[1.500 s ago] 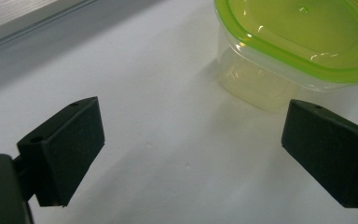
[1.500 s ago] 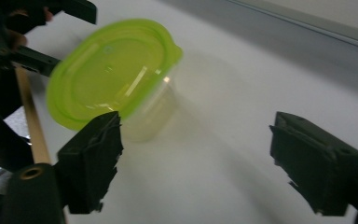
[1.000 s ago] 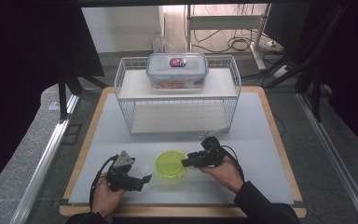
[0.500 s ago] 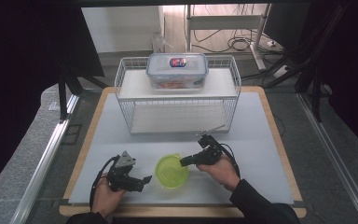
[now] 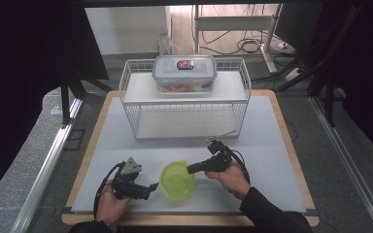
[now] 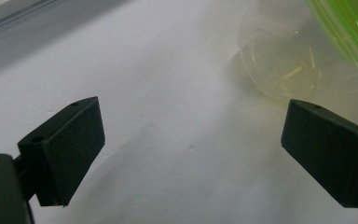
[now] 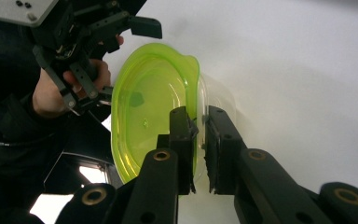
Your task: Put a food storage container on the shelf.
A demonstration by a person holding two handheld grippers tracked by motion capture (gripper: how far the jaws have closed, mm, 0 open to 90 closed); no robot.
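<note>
Closing just now on the rim of the green lid (image 7: 144,116), with the right gripper (image 7: 201,122) otherwise parked where it was a second ago. Narrow at this point, pads pinching the lid's edge between them, clear bowl (image 7: 216,100) just beneath on the outer side. Hardly shifted in the meantime, lid and bowl alike, apart from a slight slide toward the bottom edge of the high view.

Lower middle of the high view for the green lid (image 5: 177,178), on the white mat (image 5: 272,145), well below the wire rack (image 5: 126,97). Reaching in from the lid's upper right, the right gripper (image 5: 190,169), tips on the rim. Just left of the lid, the left gripper (image 5: 150,186), pointing right at it but apart from it. Wide open in the left gripper view (image 6: 191,140), nothing between the pads, with the clear bowl (image 6: 279,60) at upper right of that frame and the green lid (image 6: 349,32) above it in the corner.

Judged from this: a peel of the lid up and away toward the right, so the bowl needs pinning from the left, and nearest for that is the left gripper. No long axis to mind, being round.

No brand or writing legible on lid or bowl. On the rack's top shelf, a lidded food box (image 5: 184,73) with a red and blue sticker, too small to read.
</note>
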